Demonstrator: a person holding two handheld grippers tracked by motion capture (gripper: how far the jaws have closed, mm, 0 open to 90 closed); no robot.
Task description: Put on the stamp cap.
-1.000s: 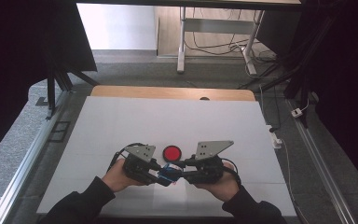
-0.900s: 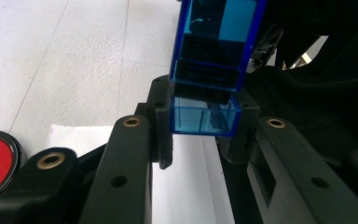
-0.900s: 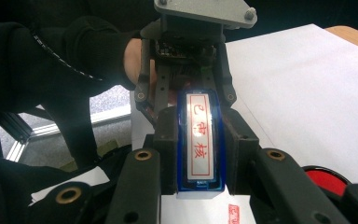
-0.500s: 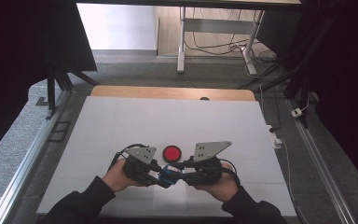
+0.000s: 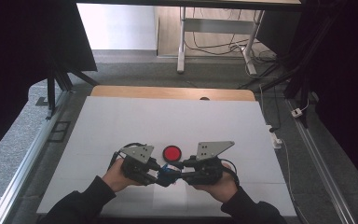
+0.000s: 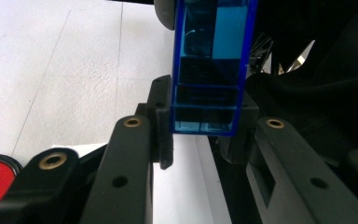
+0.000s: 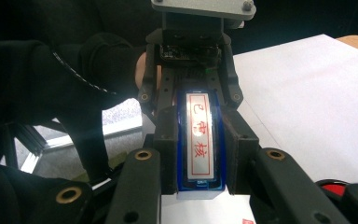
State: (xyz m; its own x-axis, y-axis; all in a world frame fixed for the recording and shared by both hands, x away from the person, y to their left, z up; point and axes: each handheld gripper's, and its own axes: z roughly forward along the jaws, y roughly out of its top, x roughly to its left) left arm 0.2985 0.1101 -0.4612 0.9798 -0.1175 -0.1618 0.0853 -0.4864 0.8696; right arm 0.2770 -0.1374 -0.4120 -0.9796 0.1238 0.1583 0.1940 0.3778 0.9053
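A blue see-through stamp case (image 5: pixel 166 171) hangs just above the white table sheet (image 5: pixel 168 121), gripped from both ends. My left gripper (image 5: pixel 157 173) is shut on one end; in the left gripper view the case (image 6: pixel 209 70) sits squeezed between the pads. My right gripper (image 5: pixel 178 173) is shut on the other end; in the right gripper view its white label with red characters (image 7: pixel 199 140) faces up, and the left gripper (image 7: pixel 193 88) clamps the far end. A red round pad (image 5: pixel 172 153) lies flat just beyond the two grippers.
The table's wooden far edge (image 5: pixel 168 92) borders the sheet. Metal rails (image 5: pixel 28 154) run along both sides. Cables and a plug (image 5: pixel 276 137) lie off the right edge. The person's dark sleeves (image 5: pixel 79 205) come in from the bottom.
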